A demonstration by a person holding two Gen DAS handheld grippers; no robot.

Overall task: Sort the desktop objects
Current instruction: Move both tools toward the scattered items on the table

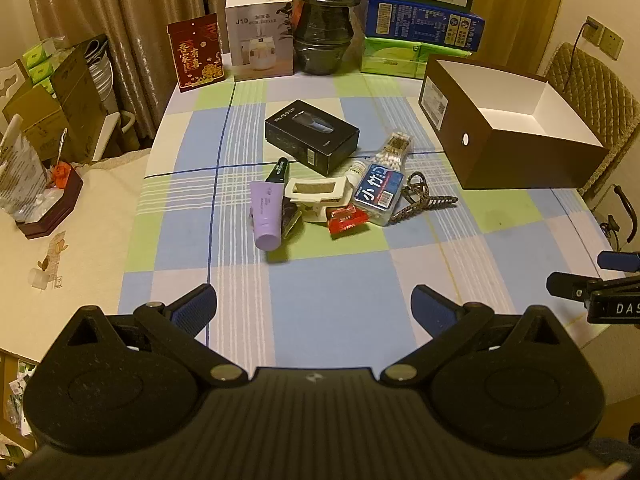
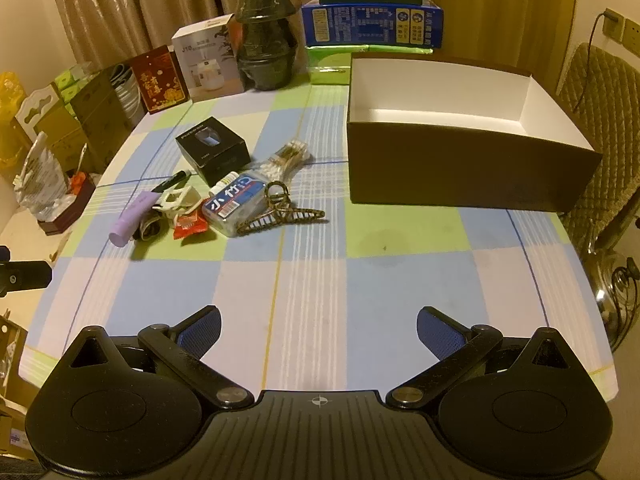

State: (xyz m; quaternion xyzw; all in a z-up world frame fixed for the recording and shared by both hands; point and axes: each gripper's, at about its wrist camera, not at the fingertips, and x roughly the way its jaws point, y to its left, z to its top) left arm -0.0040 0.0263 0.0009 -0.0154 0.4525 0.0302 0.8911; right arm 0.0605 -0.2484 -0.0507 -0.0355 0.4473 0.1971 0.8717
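A heap of small objects lies mid-table: a black box (image 1: 311, 135) (image 2: 212, 150), a lilac tube (image 1: 265, 214) (image 2: 134, 218), a cream hair claw (image 1: 318, 194) (image 2: 178, 200), a red packet (image 1: 346, 220) (image 2: 189, 227), a clear cotton-swab box with a blue label (image 1: 380, 192) (image 2: 236, 202) and a brown patterned hair claw (image 1: 424, 198) (image 2: 280, 214). An empty brown box with a white inside (image 1: 508, 128) (image 2: 460, 132) stands to the right. My left gripper (image 1: 314, 308) and right gripper (image 2: 318, 330) hover open over the near cloth, nothing between their fingers.
A checked tablecloth (image 1: 320, 280) (image 2: 360, 280) covers the table. At the far edge stand a red card (image 1: 196, 52), a white carton (image 1: 260, 36), a dark wrapped jar (image 1: 324, 20) (image 2: 264, 40) and stacked blue and green boxes (image 1: 420, 28) (image 2: 372, 24). A padded chair (image 2: 600, 92) stands right.
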